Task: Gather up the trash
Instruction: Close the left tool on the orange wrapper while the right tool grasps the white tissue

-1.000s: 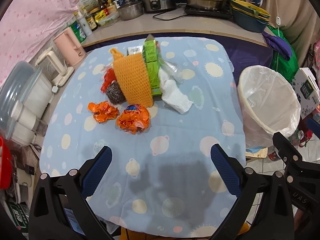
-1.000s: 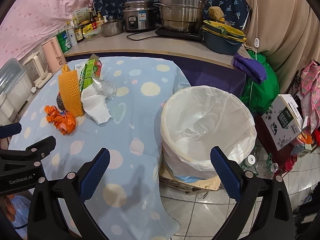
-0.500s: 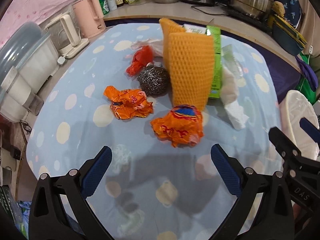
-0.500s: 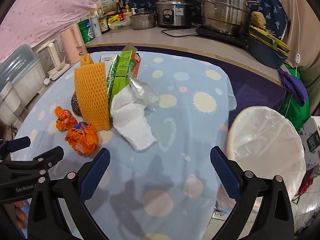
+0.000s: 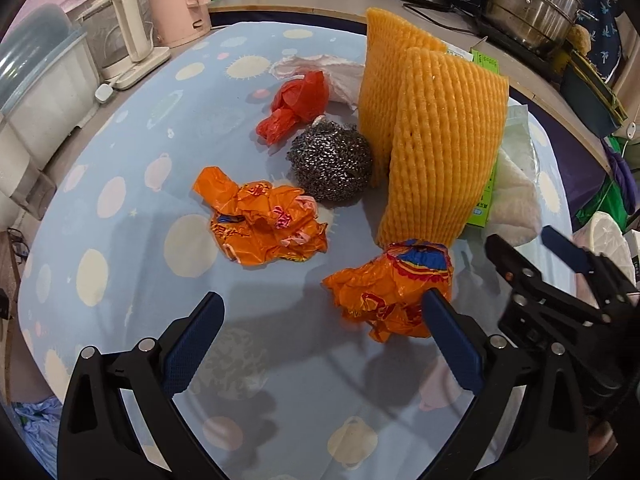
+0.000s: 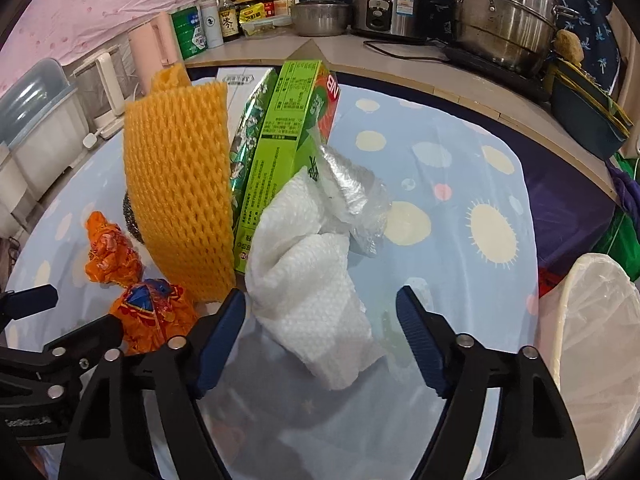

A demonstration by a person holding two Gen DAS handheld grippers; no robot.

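Trash lies in a pile on the blue dotted tablecloth (image 5: pixel 120 264). In the left wrist view I see two crumpled orange wrappers (image 5: pixel 264 220) (image 5: pixel 392 292), a steel scourer (image 5: pixel 330 162), a red plastic scrap (image 5: pixel 296 106) and an orange foam net (image 5: pixel 436 148). My left gripper (image 5: pixel 320 332) is open, just short of the nearer wrapper. In the right wrist view a white paper towel (image 6: pixel 312 280), clear plastic (image 6: pixel 352 192) and a green box (image 6: pixel 288 136) lie ahead. My right gripper (image 6: pixel 320 320) is open around the towel's near end.
A white-lined bin (image 6: pixel 596 328) stands off the table's right edge. Pots, a rice cooker (image 6: pixel 388 4) and bottles line the counter behind. A pink kettle (image 5: pixel 180 0) and plastic containers (image 5: pixel 36 92) stand at the left.
Both grippers have moved forward and down toward the pile. The left one closed in on the orange wrappers, the right one on the paper towel. Both stay open.
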